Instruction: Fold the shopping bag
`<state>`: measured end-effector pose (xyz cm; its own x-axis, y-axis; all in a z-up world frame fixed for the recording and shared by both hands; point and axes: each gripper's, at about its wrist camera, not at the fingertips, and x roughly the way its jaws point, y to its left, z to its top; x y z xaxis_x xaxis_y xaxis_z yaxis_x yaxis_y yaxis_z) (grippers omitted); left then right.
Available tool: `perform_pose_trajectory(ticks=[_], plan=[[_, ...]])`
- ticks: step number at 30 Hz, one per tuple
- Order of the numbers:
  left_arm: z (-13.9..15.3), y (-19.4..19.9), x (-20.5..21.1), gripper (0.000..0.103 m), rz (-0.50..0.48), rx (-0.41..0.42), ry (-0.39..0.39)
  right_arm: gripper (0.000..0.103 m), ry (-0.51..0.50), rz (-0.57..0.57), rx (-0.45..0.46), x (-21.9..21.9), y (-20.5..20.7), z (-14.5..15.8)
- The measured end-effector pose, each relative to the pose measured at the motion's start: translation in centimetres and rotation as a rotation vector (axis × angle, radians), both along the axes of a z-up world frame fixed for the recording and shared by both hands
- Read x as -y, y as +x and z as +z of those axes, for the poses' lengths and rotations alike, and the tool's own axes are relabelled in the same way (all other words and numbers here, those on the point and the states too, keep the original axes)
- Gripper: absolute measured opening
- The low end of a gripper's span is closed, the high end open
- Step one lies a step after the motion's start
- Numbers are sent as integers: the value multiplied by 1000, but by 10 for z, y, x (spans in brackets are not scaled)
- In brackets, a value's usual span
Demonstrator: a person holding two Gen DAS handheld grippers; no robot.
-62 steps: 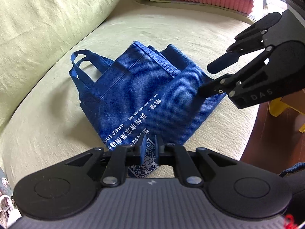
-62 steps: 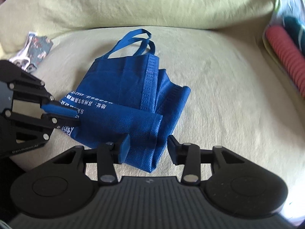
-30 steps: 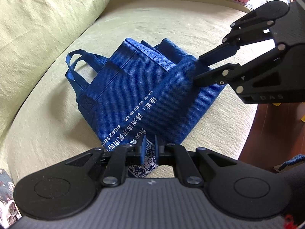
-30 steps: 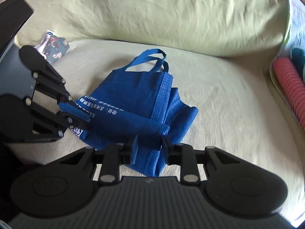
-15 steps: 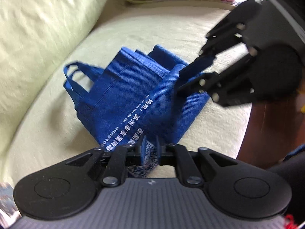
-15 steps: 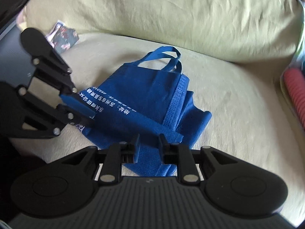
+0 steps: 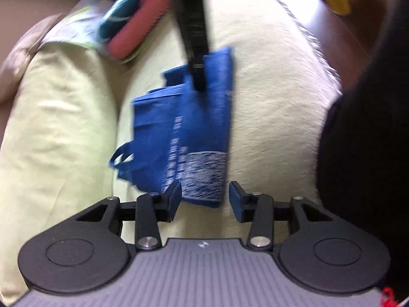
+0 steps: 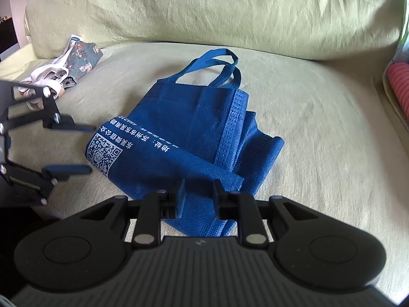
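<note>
The blue shopping bag (image 8: 184,133) lies folded on the yellow-green sofa seat (image 8: 319,133), handles toward the backrest, white print and a QR patch at its left end. My right gripper (image 8: 199,194) is shut on the thick folded edge at the bag's near side. My left gripper (image 8: 88,148) hovers just left of the QR corner, its jaws opening, pads clear of the cloth. In the blurred left wrist view the bag (image 7: 194,133) stretches away from my left gripper (image 7: 204,197), its printed end between the spread fingers without touching them. The right gripper (image 7: 198,81) pinches its far end.
A floral pouch with pale straps (image 8: 76,58) lies at the back left of the seat. Folded pink ribbed cloth (image 8: 398,87) sits at the right end. The sofa backrest (image 8: 230,12) rises behind the bag. A person's dark clothing (image 7: 370,153) is close on the right.
My left gripper let go of the bag's printed corner, spread its fingers and rolled. The bag's corner dropped onto the seat. My right gripper kept its hold on the fold.
</note>
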<state>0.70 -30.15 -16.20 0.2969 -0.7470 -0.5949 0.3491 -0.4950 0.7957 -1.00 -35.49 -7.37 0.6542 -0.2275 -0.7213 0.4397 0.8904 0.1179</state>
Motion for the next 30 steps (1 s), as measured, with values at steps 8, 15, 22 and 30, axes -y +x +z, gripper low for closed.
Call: perform_pose_trajectory(ticks=[8, 15, 22, 30], plan=[[-13, 15, 15, 53, -98, 47, -36, 18, 13, 20, 4, 4, -4, 1], [-1, 29, 30, 58, -115, -57, 16, 18, 42, 38, 23, 9, -5, -2], [-7, 19, 22, 45, -174, 85, 4, 20, 49, 34, 42, 9, -10, -3], [-5, 26, 29, 38, -112, -24, 73, 24, 5, 65, 40, 6, -13, -3]])
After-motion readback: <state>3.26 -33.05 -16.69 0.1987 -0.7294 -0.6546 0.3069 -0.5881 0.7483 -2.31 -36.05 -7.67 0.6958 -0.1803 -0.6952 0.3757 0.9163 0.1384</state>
